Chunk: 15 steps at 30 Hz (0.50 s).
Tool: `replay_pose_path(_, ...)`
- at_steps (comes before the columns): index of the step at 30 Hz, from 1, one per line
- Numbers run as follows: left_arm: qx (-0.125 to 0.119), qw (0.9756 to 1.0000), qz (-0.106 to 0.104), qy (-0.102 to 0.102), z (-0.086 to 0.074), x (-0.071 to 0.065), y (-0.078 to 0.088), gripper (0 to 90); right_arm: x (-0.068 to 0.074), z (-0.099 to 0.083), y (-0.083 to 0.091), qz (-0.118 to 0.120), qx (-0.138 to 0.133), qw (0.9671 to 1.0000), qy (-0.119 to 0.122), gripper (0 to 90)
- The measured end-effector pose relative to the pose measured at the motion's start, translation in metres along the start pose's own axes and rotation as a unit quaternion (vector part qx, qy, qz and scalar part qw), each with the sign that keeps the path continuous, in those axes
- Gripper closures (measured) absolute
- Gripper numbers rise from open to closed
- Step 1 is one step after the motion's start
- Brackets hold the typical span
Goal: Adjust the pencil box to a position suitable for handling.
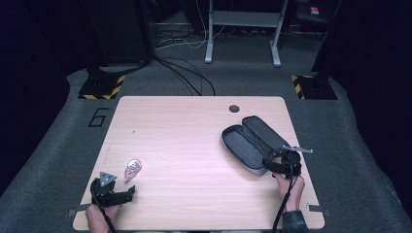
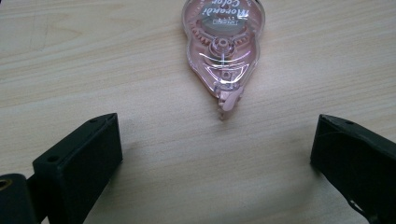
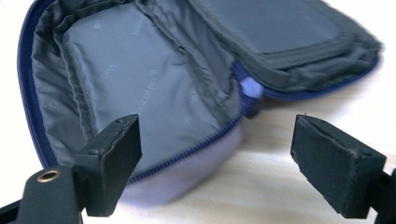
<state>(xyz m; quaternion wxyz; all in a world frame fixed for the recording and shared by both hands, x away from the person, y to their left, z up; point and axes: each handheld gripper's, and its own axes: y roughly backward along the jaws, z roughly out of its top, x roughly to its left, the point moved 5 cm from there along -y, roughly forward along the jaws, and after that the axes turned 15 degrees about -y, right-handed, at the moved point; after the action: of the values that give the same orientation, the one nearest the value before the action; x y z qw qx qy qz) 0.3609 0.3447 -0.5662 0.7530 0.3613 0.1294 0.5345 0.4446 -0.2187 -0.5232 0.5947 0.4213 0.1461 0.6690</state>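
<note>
1. Near the desk's (image 1: 194, 121) front left corner lies the pink correction tape dispenser (image 2: 223, 49), nose toward our left gripper (image 2: 217, 140), whose jaws stand wide apart with nothing between them and the dispenser just ahead, untouched.
2. Toward the desk's right edge the pencil case (image 1: 252, 143) lies unzipped and spread open; our right gripper (image 3: 215, 158) sits at its near end, jaws parted and gripping nothing.
3. We judge the likely job is putting the dispenser into the case.
4. Its clear shell looks smooth and tapered, so if we close on the narrow nose it could squirt out or spin away across the desk.
5. The case's soft flaps may fold shut or slide if our right jaws nudge the rim, spoiling the drop.
6. The zipper pull (image 3: 251, 88) could snag a jaw.
</note>
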Motion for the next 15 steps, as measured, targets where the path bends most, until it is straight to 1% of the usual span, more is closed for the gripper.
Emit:
replay_pose_path(1,0.0,1.0,-0.001,0.002,0.0,0.0,0.0,1.9,0.002,0.0,-0.003,0.001,0.003,1.0,0.0,15.9)
replay_pose_path(2,0.0,1.0,0.0,0.0,0.0,0.0,0.0,1.9,0.003,0.001,-0.007,0.002,0.008,1.0,0.001,16.1)
replay_pose_path(3,0.0,1.0,0.0,0.0,0.0,0.0,0.0,1.9,0.005,0.002,-0.01,0.001,0.009,1.0,-0.001,17.6)
replay_pose_path(5,0.0,1.0,0.0,0.0,0.0,0.0,0.0,1.9,0.008,0.002,-0.015,-0.006,0.014,0.9999,0.003,21.7)
replay_pose_path(6,0.0,1.0,0.0,0.0,0.0,0.0,0.0,2.0,0.01,0.001,-0.018,-0.008,0.018,0.9998,0.005,26.4)
replay_pose_path(7,0.0,1.0,0.0,0.001,0.0,0.0,0.0,2.0,0.009,0.001,-0.02,-0.009,0.019,0.9997,0.012,30.3)
replay_pose_path(9,0.0,1.0,-0.001,0.001,0.0,0.0,0.0,1.9,0.011,0.0,-0.023,-0.013,0.022,0.9996,0.007,39.4)
replay_pose_path(11,0.0,1.0,-0.001,0.001,0.0,0.0,0.0,1.9,0.009,0.0,-0.023,-0.014,0.024,0.9996,0.009,48.6)
replay_pose_path(12,0.0,1.0,0.0,0.0,0.0,0.0,0.0,1.9,0.009,0.001,-0.024,-0.009,0.02,0.9997,0.01,51.8)
replay_pose_path(14,0.0,1.0,0.0,0.0,0.0,0.0,0.0,2.0,0.008,0.002,-0.024,-0.014,0.017,0.9997,0.011,58.0)
replay_pose_path(15,0.0,1.0,0.0,0.0,0.0,0.0,0.0,2.0,0.008,0.002,-0.024,-0.012,0.015,0.9997,0.012,61.5)
